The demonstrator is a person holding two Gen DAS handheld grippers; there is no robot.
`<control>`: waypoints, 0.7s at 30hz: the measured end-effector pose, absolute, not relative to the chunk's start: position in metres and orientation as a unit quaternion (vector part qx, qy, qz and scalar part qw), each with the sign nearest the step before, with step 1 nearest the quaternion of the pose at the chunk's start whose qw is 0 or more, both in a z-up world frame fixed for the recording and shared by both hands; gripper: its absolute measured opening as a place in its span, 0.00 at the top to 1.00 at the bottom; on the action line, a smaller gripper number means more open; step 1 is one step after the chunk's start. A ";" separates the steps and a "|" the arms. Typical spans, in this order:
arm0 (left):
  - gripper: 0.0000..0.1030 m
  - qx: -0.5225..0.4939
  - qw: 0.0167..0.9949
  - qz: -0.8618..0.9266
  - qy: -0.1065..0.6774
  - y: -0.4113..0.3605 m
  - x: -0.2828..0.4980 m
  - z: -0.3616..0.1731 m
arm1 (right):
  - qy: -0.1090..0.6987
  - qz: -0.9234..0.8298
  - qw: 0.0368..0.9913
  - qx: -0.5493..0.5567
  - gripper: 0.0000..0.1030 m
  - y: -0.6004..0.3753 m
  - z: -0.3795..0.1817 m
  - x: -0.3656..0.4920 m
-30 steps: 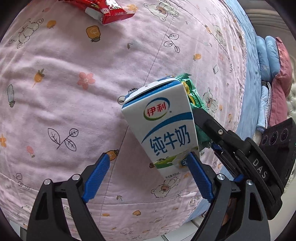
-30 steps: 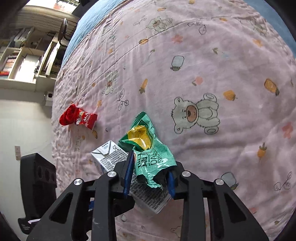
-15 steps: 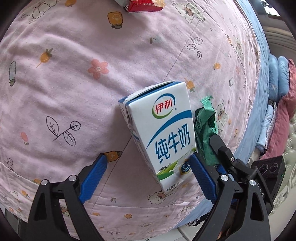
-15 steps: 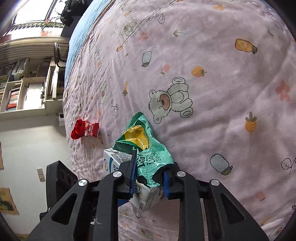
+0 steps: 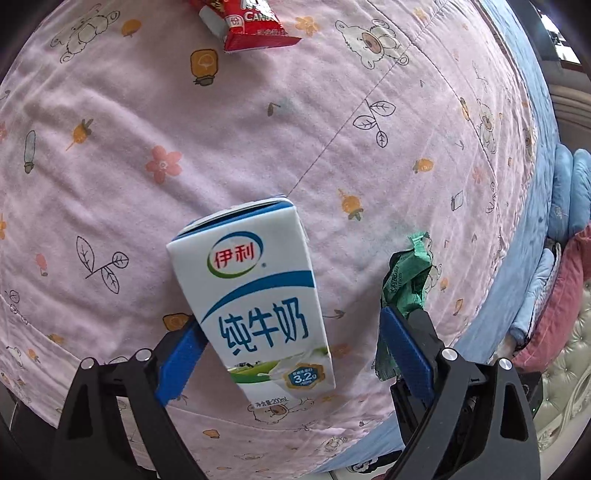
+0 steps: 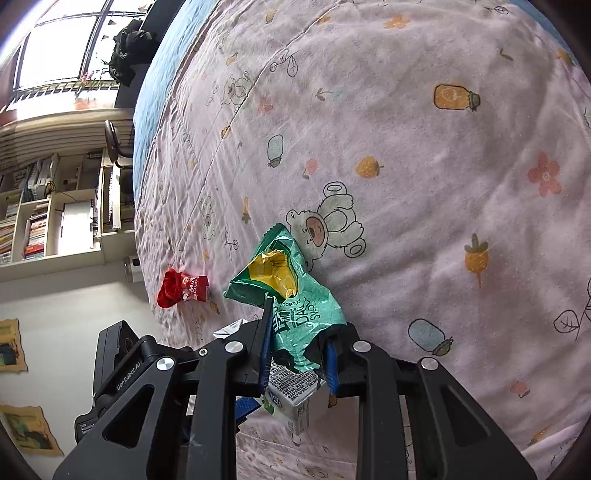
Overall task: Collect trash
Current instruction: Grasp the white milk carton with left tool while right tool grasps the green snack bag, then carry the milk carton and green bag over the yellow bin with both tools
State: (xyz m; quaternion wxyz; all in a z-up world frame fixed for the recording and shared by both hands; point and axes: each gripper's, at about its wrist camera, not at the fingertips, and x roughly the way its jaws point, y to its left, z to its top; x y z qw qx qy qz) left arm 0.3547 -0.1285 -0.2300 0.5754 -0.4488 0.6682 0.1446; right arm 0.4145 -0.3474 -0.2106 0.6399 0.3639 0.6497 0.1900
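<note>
Milk carton (image 6: 291, 400) half-hidden behind green wrapper (image 6: 295, 317)

Pink printed quilt (image 5: 258, 140) covers the bed. Blue and pink pillows (image 5: 565, 258) at one end. Bookshelf (image 6: 40, 218) beyond the bed's far edge.

Both wrist cameras look down close on the pink quilt (image 5: 258, 129), sharing the milk carton (image 5: 258, 302), green wrapper (image 6: 291, 295), and red packet (image 5: 251, 26) at twelve o'clock.
</note>
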 end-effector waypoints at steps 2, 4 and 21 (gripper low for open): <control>0.11 -0.440 0.573 0.150 0.675 -0.129 0.355 -0.233 | 0.650 0.189 0.636 0.370 0.78 -0.350 -0.212 0.416; 0.12 -0.441 0.569 0.157 0.676 -0.129 0.353 -0.238 | 0.650 0.190 0.633 0.374 0.78 -0.351 -0.213 0.417; 0.43 -0.366 0.632 0.106 0.674 -0.126 0.327 -0.212 | 0.654 0.196 0.653 0.327 0.78 -0.350 -0.198 0.391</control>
